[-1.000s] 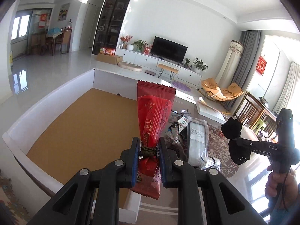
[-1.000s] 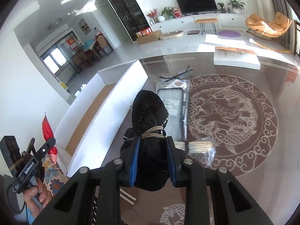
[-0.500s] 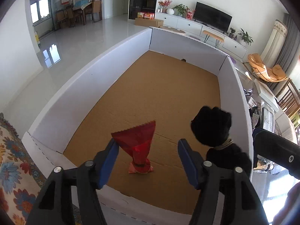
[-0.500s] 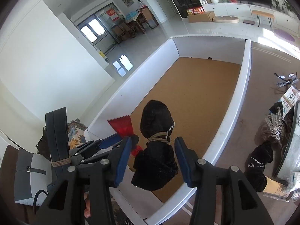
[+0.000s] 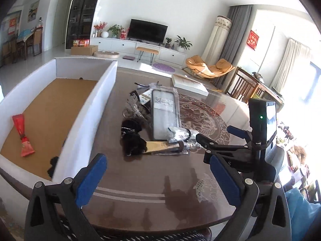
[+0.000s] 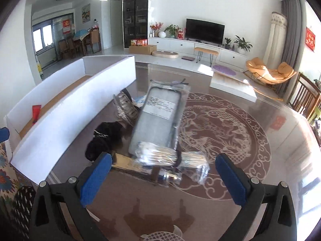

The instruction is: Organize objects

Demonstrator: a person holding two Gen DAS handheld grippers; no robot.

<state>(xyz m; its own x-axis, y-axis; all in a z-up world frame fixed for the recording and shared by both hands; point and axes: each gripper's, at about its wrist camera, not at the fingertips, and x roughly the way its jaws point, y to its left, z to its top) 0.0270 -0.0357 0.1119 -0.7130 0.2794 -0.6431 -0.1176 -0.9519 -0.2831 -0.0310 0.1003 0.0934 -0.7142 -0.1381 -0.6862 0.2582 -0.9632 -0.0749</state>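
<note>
A white box (image 5: 96, 104) with a brown cardboard floor stands on the left of the table. A red packet (image 5: 21, 134) lies inside it, and a black bundle (image 5: 52, 165) shows at its near right corner. A pile lies on the table: another black bundle (image 5: 132, 138), a phone case in a clear bag (image 5: 163, 112), a bag of cotton swabs (image 6: 160, 154), a brown flat packet (image 5: 160, 146). My left gripper (image 5: 158, 178) is open and empty above the near table edge. My right gripper (image 6: 163, 179) is open and empty just before the swabs; it also shows in the left wrist view (image 5: 216, 146).
The table (image 6: 220, 132) is dark glass with a round white fish pattern. A flat white box (image 5: 188, 84) lies at its far side. Silver wrapped items (image 6: 125, 108) lie beside the white box's wall (image 6: 66, 120). Wooden chairs stand at the right.
Both grippers let go of their items in the box and drew back over the table. The red packet and one black bundle now lie in the box. Both grippers stand wide open.
</note>
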